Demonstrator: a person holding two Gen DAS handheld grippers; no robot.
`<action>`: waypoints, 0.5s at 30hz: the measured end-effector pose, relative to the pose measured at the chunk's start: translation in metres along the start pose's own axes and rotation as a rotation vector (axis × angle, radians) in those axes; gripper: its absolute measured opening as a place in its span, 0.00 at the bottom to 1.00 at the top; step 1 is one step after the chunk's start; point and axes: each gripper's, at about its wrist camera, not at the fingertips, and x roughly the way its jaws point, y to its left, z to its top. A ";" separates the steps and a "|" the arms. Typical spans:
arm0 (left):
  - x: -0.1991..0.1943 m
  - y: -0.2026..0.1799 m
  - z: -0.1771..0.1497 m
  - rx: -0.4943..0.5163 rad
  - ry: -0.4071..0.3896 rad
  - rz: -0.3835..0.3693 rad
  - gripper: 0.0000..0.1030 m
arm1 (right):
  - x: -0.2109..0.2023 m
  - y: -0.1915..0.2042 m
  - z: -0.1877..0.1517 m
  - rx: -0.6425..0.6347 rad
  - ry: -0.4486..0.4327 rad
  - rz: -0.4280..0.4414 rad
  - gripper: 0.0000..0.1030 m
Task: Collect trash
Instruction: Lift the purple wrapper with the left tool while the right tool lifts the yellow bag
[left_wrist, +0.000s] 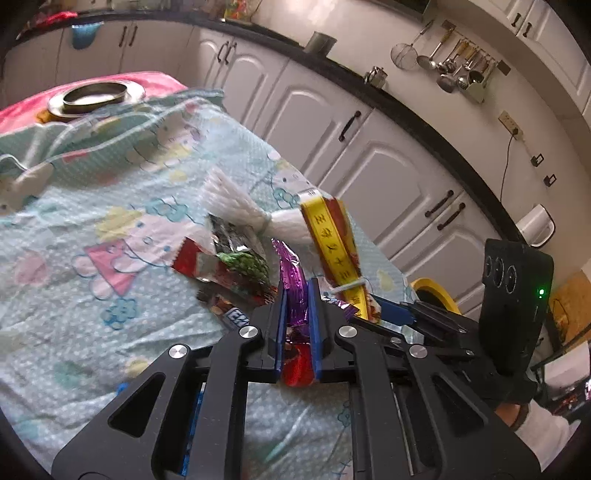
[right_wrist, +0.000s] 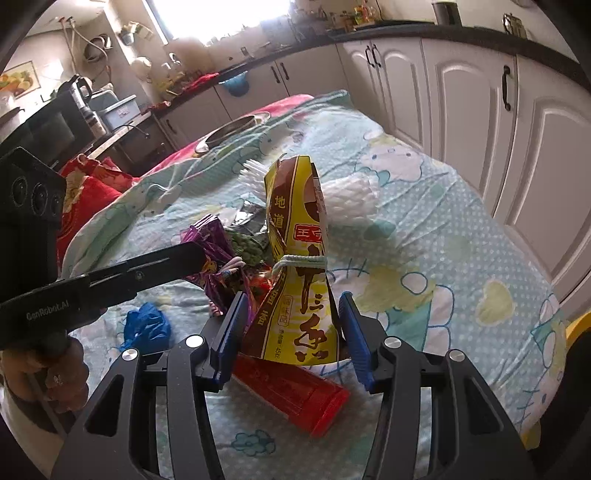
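My left gripper (left_wrist: 296, 291) is shut on a purple foil wrapper (left_wrist: 291, 280), held above the cloth-covered table (left_wrist: 92, 325); the wrapper also shows in the right wrist view (right_wrist: 212, 243). My right gripper (right_wrist: 291, 306) stands with its blue pads on either side of a yellow snack bag (right_wrist: 295, 266) tied with a white band; the jaws are apart and contact is unclear. The bag also shows in the left wrist view (left_wrist: 332, 240). A red wrapper (right_wrist: 291, 391) lies under it. A green and red wrapper (left_wrist: 229, 266) and a white plastic bundle (left_wrist: 236, 206) lie behind.
A steel plate with a ring (left_wrist: 96, 98) sits at the table's far end. A blue crumpled scrap (right_wrist: 147, 328) lies at the left. White cabinets (left_wrist: 332, 122) run along the right. A yellow bin rim (left_wrist: 436, 291) shows beyond the table edge.
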 end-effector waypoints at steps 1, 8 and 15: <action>-0.003 0.001 0.001 -0.004 -0.004 -0.006 0.06 | -0.002 -0.001 0.000 0.003 -0.002 0.001 0.47; -0.016 -0.005 0.002 0.004 -0.033 -0.003 0.06 | -0.017 -0.008 -0.007 0.033 -0.029 -0.012 0.47; -0.023 -0.019 0.005 0.024 -0.067 -0.017 0.06 | -0.046 -0.015 -0.009 0.047 -0.087 -0.037 0.47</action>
